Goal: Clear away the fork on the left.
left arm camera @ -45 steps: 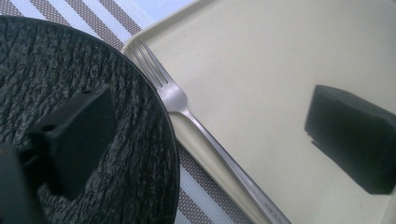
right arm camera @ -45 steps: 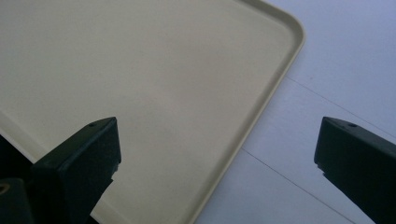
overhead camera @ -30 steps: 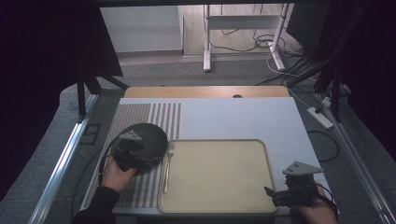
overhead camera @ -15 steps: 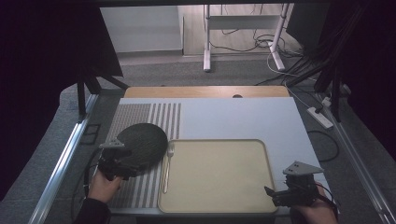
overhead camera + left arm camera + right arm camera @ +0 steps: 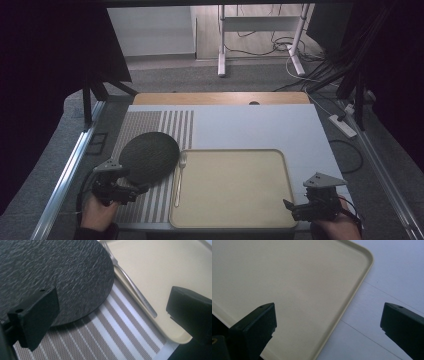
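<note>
High view: left gripper (image 5: 141,188) has backed off the black plate (image 5: 149,157) (now just ahead), jaws open; plate set, right gripper (image 5: 287,207) open.

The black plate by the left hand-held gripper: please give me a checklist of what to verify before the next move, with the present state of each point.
1. Left hand-held gripper open: ok, jaws stand wide apart in the left gripper view.
2. Black plate free of the jaws: ok, nothing is clamped.
3. Plate lying flat on the striped mat: ok.
4. Fork apart from the plate: cannot tell, its head lies close to the plate's rim.
5. Beige tray bare for placing: ok.
6. Right hand-held gripper open and holding nothing: ok, it is at the tray's near right corner.
</note>
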### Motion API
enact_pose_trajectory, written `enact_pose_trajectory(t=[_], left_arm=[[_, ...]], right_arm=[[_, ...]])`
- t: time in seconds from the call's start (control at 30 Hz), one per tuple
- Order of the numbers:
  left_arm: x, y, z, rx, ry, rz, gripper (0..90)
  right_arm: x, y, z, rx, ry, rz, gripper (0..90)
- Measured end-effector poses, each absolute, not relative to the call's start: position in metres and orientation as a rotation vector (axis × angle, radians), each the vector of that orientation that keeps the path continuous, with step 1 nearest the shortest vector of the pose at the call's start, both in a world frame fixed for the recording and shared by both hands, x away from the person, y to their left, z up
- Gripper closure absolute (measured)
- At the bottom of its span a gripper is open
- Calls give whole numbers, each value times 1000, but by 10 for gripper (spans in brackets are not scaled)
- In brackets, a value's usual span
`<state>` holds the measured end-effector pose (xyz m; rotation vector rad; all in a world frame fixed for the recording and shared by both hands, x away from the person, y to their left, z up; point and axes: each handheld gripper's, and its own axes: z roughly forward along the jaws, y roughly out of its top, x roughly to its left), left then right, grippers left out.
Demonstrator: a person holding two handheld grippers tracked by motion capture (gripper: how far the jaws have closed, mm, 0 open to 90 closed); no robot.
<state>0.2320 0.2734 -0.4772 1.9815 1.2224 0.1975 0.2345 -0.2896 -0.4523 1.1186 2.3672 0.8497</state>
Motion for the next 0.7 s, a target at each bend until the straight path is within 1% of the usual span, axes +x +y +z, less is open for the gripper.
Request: enact_pose_trajectory(t=[0.33, 0.7], left_arm=[[215, 282, -478, 1970, 1257, 228, 0], [204, 284, -476, 1996, 1299, 270, 0]], right_arm=[[235, -290, -452, 1124, 2364, 851, 9], [235, -290, -452, 1130, 2361, 853, 9]])
